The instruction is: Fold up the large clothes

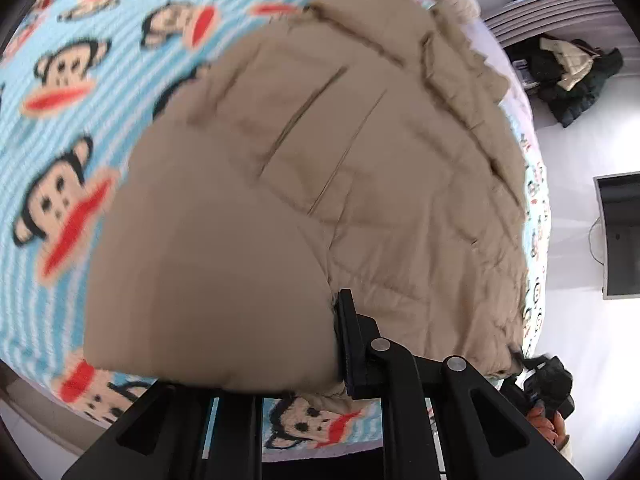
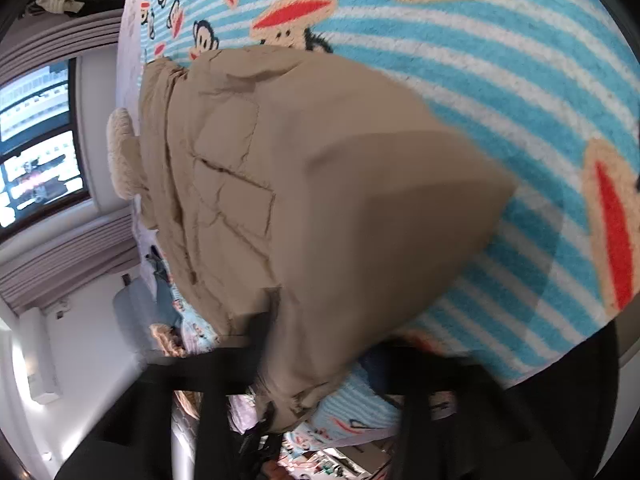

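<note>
While both grippers (left gripper (image 1: pixel 340 344), right gripper (image 2: pixel 276 340)) clamp the jacket (image 1: pixel 320 184), blur hides their fingertips.

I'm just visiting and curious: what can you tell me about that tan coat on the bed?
The coat is a puffy, quilted tan garment of smooth, padded-looking fabric with stitched seams and a fleecy cream trim at its far end. It lies spread across the blanket, which is blue-striped with cartoon monkeys. Its near edge is bunched and lifted, pinched by the left gripper and the right gripper, both shut on the fabric.
</note>
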A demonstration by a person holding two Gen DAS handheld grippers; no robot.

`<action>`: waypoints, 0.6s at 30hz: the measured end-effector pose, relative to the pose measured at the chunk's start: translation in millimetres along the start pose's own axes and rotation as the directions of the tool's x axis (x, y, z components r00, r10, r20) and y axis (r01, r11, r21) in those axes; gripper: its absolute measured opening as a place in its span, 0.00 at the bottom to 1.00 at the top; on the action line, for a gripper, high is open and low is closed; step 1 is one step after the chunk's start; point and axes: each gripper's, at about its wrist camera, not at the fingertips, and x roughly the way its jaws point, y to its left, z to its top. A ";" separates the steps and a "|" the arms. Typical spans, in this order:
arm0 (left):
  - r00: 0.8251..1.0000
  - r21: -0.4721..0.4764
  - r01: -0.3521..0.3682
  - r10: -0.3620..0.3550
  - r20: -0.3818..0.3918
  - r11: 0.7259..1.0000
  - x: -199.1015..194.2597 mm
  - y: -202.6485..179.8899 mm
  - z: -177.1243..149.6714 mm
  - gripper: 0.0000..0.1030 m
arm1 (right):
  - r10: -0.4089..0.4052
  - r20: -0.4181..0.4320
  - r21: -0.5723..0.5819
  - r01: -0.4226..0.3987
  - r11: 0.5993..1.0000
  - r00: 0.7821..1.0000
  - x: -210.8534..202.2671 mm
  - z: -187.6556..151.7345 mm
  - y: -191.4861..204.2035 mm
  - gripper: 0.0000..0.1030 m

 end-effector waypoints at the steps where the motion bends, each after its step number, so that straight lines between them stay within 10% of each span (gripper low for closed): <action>1: 1.000 0.010 0.010 -0.010 0.013 1.000 -6.0 -3.7 1.3 0.17 | 0.015 0.006 -0.012 -0.015 1.000 1.000 -1.5 -0.8 3.5 0.10; 18: 0.961 0.159 0.048 -0.089 0.262 0.986 -100.2 -99.6 92.4 0.17 | 0.040 0.053 -0.450 -0.012 0.893 0.998 -32.4 29.4 186.0 0.09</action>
